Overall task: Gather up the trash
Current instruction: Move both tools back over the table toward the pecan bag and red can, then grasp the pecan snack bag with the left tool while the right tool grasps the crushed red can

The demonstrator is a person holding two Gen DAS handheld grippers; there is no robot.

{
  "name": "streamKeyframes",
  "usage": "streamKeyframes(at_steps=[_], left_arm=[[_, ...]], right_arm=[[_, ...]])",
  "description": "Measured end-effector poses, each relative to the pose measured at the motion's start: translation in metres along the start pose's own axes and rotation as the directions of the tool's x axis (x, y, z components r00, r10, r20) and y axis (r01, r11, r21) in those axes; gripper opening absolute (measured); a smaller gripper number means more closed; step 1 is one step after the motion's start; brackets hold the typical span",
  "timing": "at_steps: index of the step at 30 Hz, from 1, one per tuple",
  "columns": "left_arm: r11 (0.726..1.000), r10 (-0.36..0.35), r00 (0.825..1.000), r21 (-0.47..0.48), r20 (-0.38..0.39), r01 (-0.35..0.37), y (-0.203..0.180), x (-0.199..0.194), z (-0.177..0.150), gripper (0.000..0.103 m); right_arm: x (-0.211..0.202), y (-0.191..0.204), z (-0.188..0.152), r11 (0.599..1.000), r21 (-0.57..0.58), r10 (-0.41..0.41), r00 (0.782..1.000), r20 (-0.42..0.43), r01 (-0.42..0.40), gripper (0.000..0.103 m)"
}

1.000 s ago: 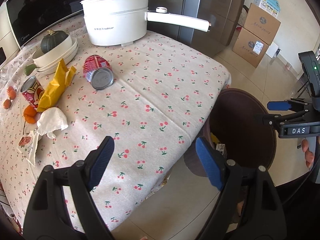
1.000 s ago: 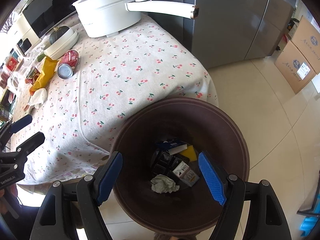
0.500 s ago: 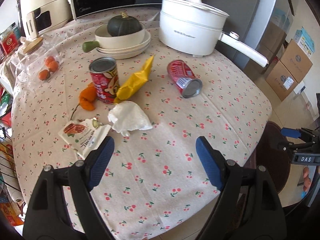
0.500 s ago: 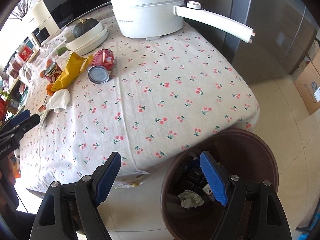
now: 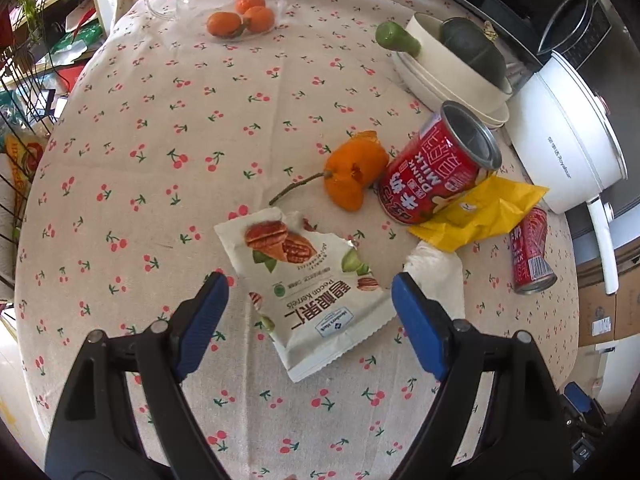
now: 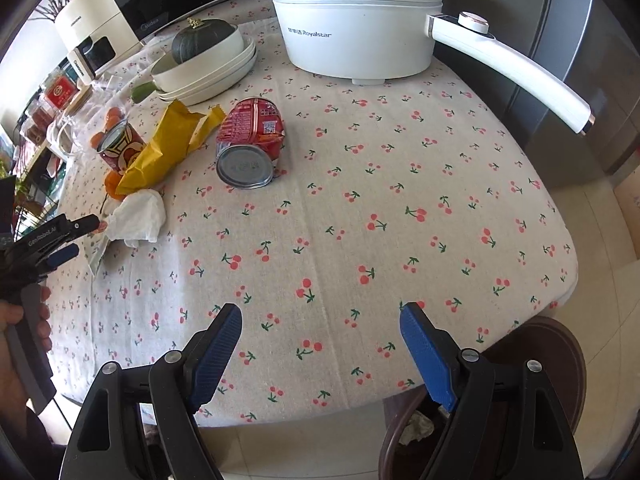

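Left gripper point(image 5: 308, 292), fingers wide and empty, frames the pecan wrapper point(image 5: 310, 288) at centre frame (light, crinkly, flat): pinch its raised torn edge.

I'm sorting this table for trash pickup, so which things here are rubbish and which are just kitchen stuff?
Trash: pecan wrapper, yellow wrapper, crumpled tissue, orange peel, upright milk can, crushed can; bin.

Just there: white pot, squash in bowl, whole oranges.

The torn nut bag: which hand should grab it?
Probably left. The left gripper hangs open right above the nut bag, while the right gripper, also open, is over bare tablecloth.
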State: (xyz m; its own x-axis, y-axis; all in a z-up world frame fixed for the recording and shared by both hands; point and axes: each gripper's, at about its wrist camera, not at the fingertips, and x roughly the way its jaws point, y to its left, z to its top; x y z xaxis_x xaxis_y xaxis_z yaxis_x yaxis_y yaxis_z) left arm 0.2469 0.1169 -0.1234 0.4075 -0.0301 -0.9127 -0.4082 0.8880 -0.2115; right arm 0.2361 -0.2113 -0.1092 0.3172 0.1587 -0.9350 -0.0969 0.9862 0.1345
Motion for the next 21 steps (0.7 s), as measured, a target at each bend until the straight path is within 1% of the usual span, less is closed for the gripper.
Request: streamKeyframes(at_steps=[6, 7, 8, 11, 14, 15, 17, 18, 21], left_arm=[[0.995, 0.065, 0.998, -0.071, 0.000, -0.065, -0.009, 0.022, -0.002, 0.085], [0.994, 0.076, 0.997, -0.074, 0.007, -0.075, -0.010, 0.023, -0.002, 0.087], [0.994, 0.086, 0.996, -0.063, 0.016, -0.085, -0.014, 0.023, -0.003, 0.088], [0.994, 0.107, 0.994, -0.015, 0.006, -0.107, -0.023, 0.024, -0.008, 0.088], [0.991, 0.131, 0.991, 0.040, -0.004, -0.131, -0.023, 0.024, -0.014, 0.088], [0.990, 0.128, 0.992, 0.052, -0.009, -0.128, -0.022, 0.023, -0.015, 0.087], [0.991, 0.117, 0.993, 0.070, -0.013, -0.116, -0.017, 0.019, -0.016, 0.080], [0.990, 0.113, 0.993, 0.083, -0.016, -0.111, -0.015, 0.016, -0.017, 0.074], [0.992, 0.072, 0.997, 0.104, -0.039, -0.068, -0.005, 0.013, -0.016, 0.071]], right_arm=[[0.009, -0.003, 0.010, 1.000, 0.028, -0.012, 1.000, -0.002, 0.012, 0.083], [0.010, -0.003, 0.011, 0.999, 0.033, -0.011, 1.000, -0.002, 0.011, 0.083], [0.011, -0.003, 0.012, 0.999, 0.038, -0.010, 1.000, -0.002, 0.010, 0.083], [0.014, -0.002, 0.014, 0.999, 0.044, -0.003, 1.000, -0.005, 0.003, 0.083], [0.016, 0.002, 0.015, 0.999, 0.042, -0.001, 1.000, -0.008, 0.001, 0.083], [0.017, 0.003, 0.016, 0.999, 0.042, 0.000, 1.000, -0.008, 0.000, 0.083], [0.017, 0.004, 0.016, 0.999, 0.042, 0.000, 1.000, -0.007, 0.001, 0.083], [0.017, 0.006, 0.017, 0.999, 0.043, -0.001, 1.000, -0.004, 0.001, 0.083], [0.018, 0.012, 0.019, 0.999, 0.050, 0.001, 1.000, 0.006, -0.002, 0.083]])
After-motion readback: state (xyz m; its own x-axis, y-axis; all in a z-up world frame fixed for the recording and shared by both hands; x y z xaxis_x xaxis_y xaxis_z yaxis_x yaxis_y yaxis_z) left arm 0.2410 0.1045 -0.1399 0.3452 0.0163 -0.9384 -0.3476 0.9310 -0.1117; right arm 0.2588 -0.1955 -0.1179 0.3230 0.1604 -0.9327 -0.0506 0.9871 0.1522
